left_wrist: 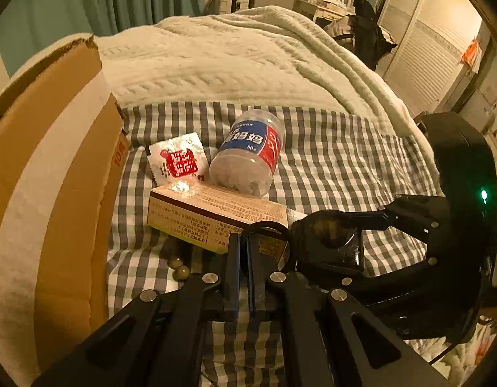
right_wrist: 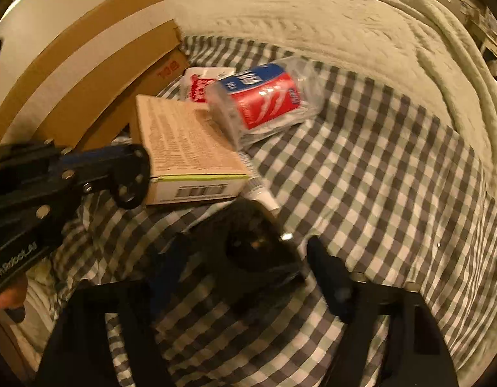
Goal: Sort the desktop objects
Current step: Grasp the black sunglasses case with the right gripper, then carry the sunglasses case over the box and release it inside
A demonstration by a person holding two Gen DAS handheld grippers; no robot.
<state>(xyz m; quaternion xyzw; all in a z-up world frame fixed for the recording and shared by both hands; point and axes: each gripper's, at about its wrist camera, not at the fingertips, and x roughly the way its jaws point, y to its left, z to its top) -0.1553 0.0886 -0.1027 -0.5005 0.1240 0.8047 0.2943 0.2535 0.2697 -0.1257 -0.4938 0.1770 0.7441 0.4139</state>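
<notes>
On the checked cloth [left_wrist: 329,161] lie a clear bottle [left_wrist: 248,154] [right_wrist: 264,100] with a blue and red label, a red and white sachet [left_wrist: 177,161] [right_wrist: 200,84], a beige printed carton [left_wrist: 209,213] [right_wrist: 187,148] and a small white tube [right_wrist: 261,193]. Dark sunglasses [left_wrist: 329,235] [right_wrist: 255,245] sit between the fingers of my right gripper [right_wrist: 248,267], which stands open around them; blur hides any contact. My left gripper [left_wrist: 245,245] [right_wrist: 132,174] is shut over the carton's near end. A thin black loop [left_wrist: 271,225] shows at its tips; whether it is pinched I cannot tell.
A big cardboard box [left_wrist: 55,177] [right_wrist: 87,64] with a white tape stripe walls off the left side. A cream blanket [left_wrist: 232,58] [right_wrist: 345,25] covers the far half of the bed. Two small beads [left_wrist: 180,271] lie by the left fingers.
</notes>
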